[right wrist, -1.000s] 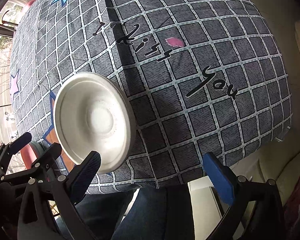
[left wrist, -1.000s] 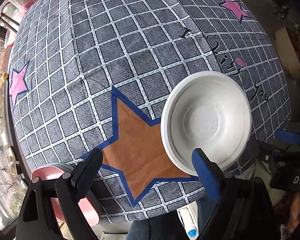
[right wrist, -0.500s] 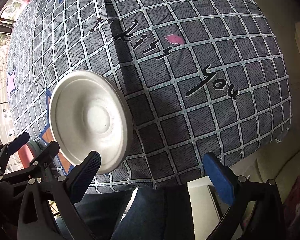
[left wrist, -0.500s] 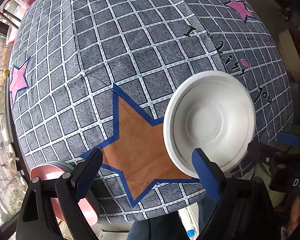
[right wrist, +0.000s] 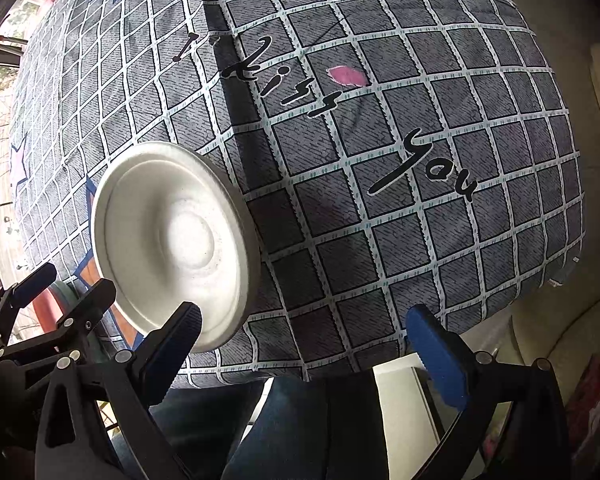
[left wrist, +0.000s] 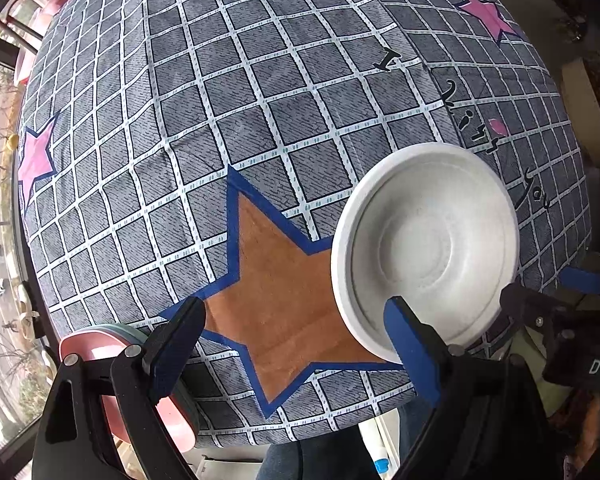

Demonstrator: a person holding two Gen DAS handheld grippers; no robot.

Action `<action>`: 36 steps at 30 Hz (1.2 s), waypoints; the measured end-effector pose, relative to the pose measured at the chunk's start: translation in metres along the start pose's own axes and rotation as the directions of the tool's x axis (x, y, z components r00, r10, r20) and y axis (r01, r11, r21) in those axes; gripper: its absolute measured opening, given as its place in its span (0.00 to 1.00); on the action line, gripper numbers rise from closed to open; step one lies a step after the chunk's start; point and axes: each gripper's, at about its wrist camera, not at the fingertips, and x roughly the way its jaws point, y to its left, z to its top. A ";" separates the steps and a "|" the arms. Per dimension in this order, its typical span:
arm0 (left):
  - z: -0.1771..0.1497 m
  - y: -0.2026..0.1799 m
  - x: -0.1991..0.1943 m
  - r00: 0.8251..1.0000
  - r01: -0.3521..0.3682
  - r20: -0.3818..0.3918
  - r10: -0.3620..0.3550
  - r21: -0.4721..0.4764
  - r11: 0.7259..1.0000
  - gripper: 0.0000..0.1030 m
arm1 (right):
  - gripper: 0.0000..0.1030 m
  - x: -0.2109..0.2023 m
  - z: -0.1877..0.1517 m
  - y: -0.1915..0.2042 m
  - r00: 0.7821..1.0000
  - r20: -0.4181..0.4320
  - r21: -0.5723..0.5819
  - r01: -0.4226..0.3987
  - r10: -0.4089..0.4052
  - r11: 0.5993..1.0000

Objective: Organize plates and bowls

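Only the left view shows pink plates (left wrist: 112,360).

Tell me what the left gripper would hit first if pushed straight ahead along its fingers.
Probably the tablecloth at the orange star: the open left gripper frames it. The white plate lies right of that line, though depth is unclear.

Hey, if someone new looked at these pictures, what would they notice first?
Probably the white plate lying on the grid-patterned tablecloth, at its near edge beside a big orange star. Next, the pink dishes stacked at the near-left corner, partly hidden behind the open left hand-held gripper.
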 end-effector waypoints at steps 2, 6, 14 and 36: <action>0.000 -0.001 0.001 1.000 -0.001 -0.004 0.001 -0.001 1.000 0.90 | 1.00 0.001 0.001 0.000 1.000 -0.003 0.000 0.001 -0.001 1.000; 0.001 -0.001 0.003 1.000 -0.003 -0.006 0.003 0.000 1.000 0.90 | 1.00 0.004 0.001 0.000 1.000 -0.007 -0.002 0.004 -0.004 1.000; -0.001 0.001 0.016 1.000 -0.017 -0.018 0.017 -0.012 1.000 0.90 | 1.00 0.010 0.009 -0.004 1.000 -0.018 -0.003 0.010 -0.010 1.000; 0.019 -0.011 0.086 0.998 -0.015 -0.061 0.009 -0.108 0.994 0.91 | 1.00 0.066 0.057 0.015 0.999 -0.014 -0.155 0.048 -0.051 0.987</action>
